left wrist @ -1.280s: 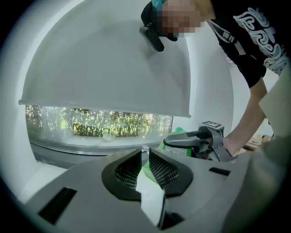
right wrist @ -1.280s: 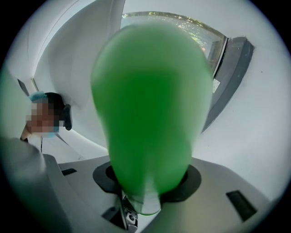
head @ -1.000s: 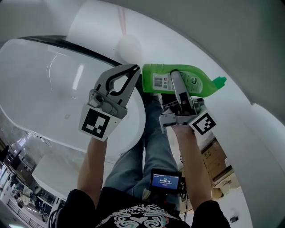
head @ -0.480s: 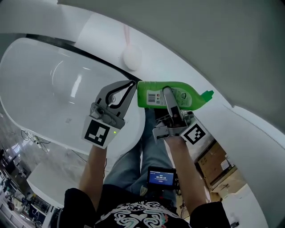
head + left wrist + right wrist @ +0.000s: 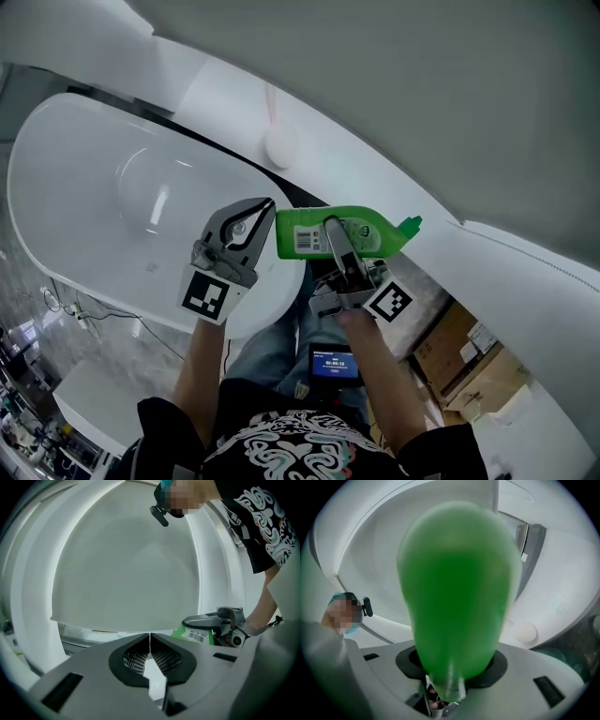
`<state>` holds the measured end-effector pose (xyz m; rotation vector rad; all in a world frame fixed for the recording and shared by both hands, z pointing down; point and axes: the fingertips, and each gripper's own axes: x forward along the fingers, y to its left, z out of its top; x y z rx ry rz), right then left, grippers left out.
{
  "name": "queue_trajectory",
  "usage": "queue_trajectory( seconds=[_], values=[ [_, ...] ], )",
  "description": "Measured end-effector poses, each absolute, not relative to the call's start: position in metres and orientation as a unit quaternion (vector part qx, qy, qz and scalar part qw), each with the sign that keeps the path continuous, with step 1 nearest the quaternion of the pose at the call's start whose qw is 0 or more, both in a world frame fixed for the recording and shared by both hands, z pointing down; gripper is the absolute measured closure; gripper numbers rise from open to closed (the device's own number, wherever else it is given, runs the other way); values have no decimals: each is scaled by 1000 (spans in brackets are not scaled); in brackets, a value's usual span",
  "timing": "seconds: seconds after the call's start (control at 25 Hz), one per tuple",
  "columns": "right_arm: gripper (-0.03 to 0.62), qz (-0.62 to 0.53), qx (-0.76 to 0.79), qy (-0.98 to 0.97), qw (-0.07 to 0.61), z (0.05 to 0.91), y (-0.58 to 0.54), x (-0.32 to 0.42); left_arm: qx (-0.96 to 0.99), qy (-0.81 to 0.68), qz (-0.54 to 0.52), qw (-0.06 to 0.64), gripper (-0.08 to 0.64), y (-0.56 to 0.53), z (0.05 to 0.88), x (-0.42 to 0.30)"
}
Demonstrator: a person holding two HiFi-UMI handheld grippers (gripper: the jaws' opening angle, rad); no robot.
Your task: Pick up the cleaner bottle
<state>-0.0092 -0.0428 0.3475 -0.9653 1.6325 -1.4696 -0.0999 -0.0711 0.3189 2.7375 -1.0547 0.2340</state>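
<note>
While the right gripper point(image 5: 328, 229) is clamped across the green cleaner bottle point(image 5: 377, 236), its jaws stand as far apart as the bottle's body is wide, one jaw lying over the top of the bottle and the other hidden beneath it. In the right gripper view the green body fills the space between the jaws and bulges out beyond them, with its narrow end nearest the camera. The bottle is held off any surface, above the person's jeans point(image 5: 281, 352) and beside the rim of the white bathtub point(image 5: 84, 169). It lies on its side, with the green cap point(image 5: 410, 225) toward the picture's right and the barcode label point(image 5: 307, 240) near its base.

The left gripper point(image 5: 270, 203) has its jaws closed tip to tip with nothing between them; the left gripper view shows the two pads meeting in a thin line. Its tips sit just beside the bottle's base, and whether they touch it cannot be told.

Both bare forearms reach forward from the black printed T-shirt point(image 5: 291, 450), the left gripper angled toward the right one. Each gripper's marker cube faces the head camera. A small lit screen point(image 5: 333, 364) sits below the right hand.
</note>
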Motion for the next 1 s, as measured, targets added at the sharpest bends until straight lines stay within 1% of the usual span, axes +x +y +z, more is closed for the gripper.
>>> queue_trajectory(
  seconds=[0.2,0.56,0.84,1.0],
  values=[
    [383,-572,-377,629,367,329,-46,-16,927,-354,85,93,538,-81,303,-109],
    [383,-555,-394,636,364,271,-27,-14,936,-338,82,45,538,-62,247,-116],
    [385,-534,-421,636,364,238,-29,-5,941,-327,81,42,540,-58,221,-114],
    [385,-534,-433,631,360,224,-21,-2,940,-318,107,53,539,-51,214,-115]
  ],
)
